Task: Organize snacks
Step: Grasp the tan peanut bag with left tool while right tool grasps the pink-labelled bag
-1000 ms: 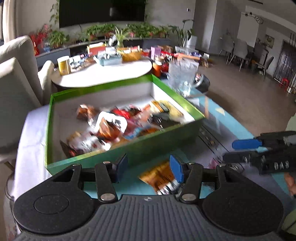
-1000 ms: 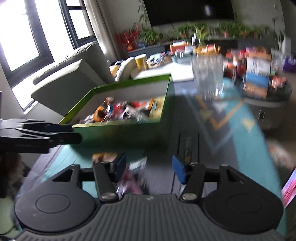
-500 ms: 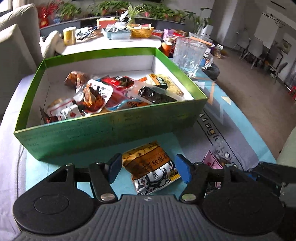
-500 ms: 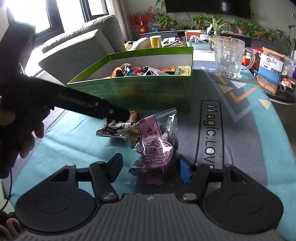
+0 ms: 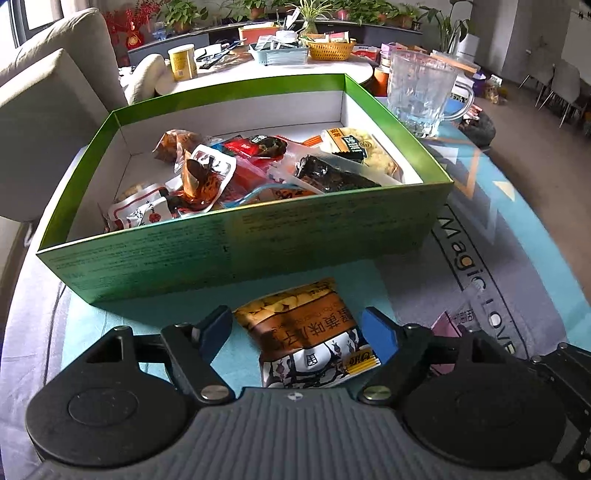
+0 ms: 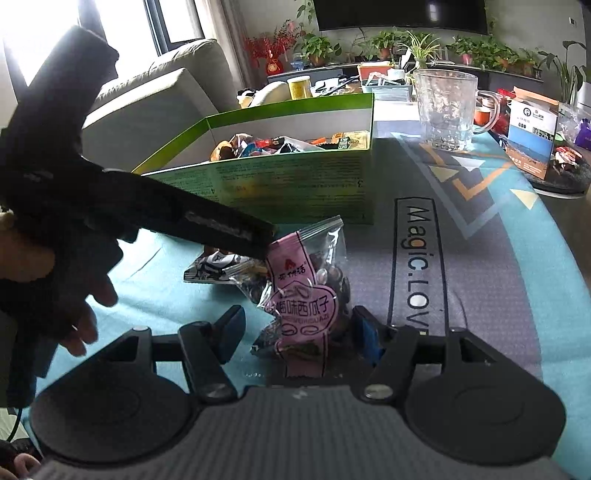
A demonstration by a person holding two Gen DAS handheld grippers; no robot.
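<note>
Orange snack packet [image 5: 303, 325], pink seed bag [image 6: 306, 306] at mat [image 6: 498, 295] near edge: light, crinkly, slippery; pinch mid-body. Left gripper [image 5: 299, 328], right gripper [image 6: 299, 332] spread wide, astride each.

Sitting in a living room lit by daylight pouring through a window [image 6: 110, 22] at the left. Standing beside it, a grey-beige sofa [image 6: 155, 99]. Hanging on the far wall, a dark television [image 6: 399, 14], with potted plants [image 6: 417, 44] lining a long low cabinet [image 5: 388, 33] beneath. Standing at the far right, pale dining chairs [image 5: 565, 88] on a brownish floor [image 5: 535, 155]. Showing light grey walls [image 5: 535, 37].
</note>
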